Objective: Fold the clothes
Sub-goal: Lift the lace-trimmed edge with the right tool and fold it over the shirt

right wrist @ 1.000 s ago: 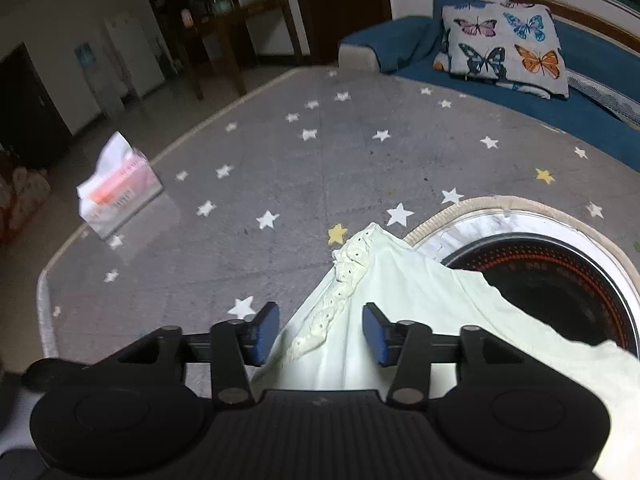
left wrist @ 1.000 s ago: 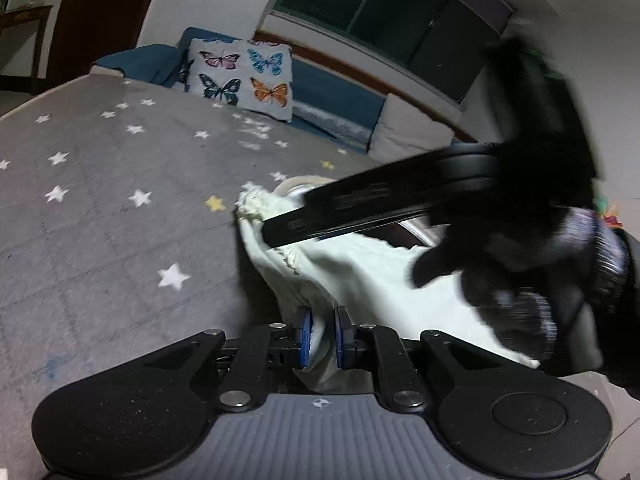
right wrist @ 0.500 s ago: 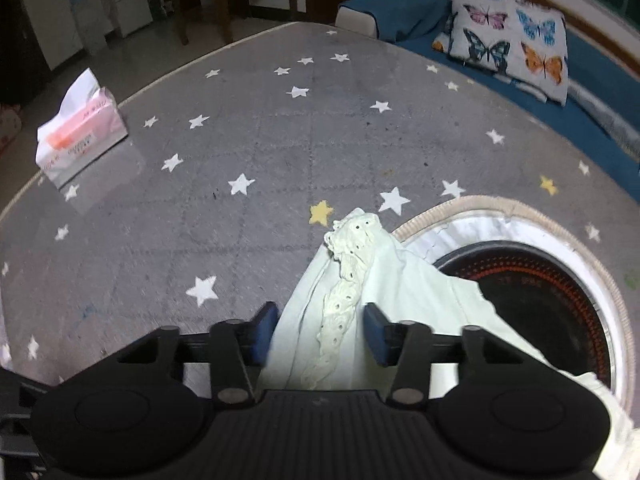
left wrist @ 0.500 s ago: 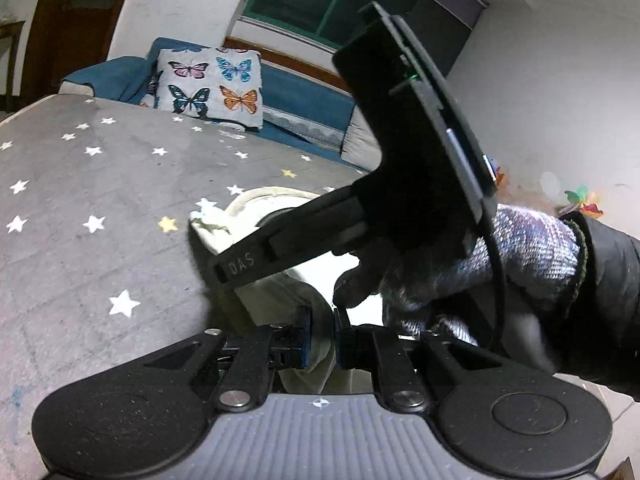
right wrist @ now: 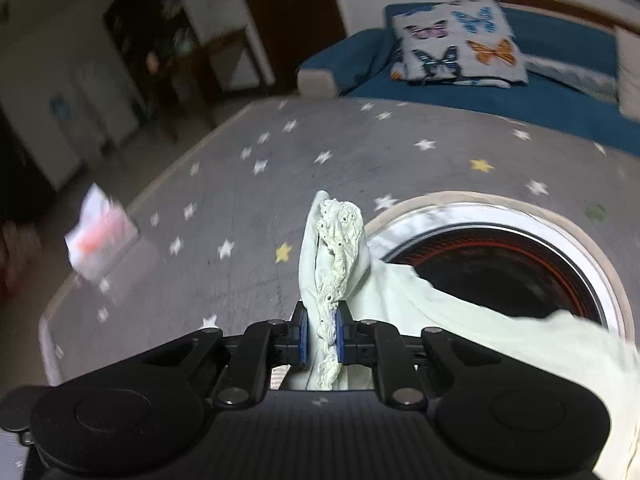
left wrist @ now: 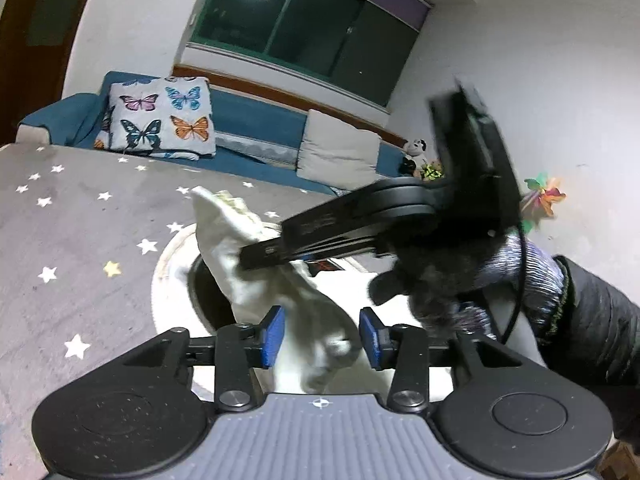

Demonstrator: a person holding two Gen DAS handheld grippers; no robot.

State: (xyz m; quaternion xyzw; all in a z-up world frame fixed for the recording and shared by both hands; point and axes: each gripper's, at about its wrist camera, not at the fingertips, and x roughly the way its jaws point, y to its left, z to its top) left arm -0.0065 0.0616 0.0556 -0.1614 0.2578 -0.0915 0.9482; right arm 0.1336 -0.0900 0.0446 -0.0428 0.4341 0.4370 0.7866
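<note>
Gripping the lace-trimmed edge of the pale cream cotton garment [right wrist: 340, 248], the right gripper [right wrist: 320, 338] has just closed its jaws; left gripper [left wrist: 320, 338] jaws, just opened, stand released about a fold; garment drapes over the round burner recess [right wrist: 520, 248] in the grey star-patterned worktop [right wrist: 320, 136].

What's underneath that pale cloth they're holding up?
Under the pale cloth sits a round black cooktop with red rings, set in a white-rimmed opening of the star-patterned grey table cover. The cloth hides the cooktop's near part.
</note>
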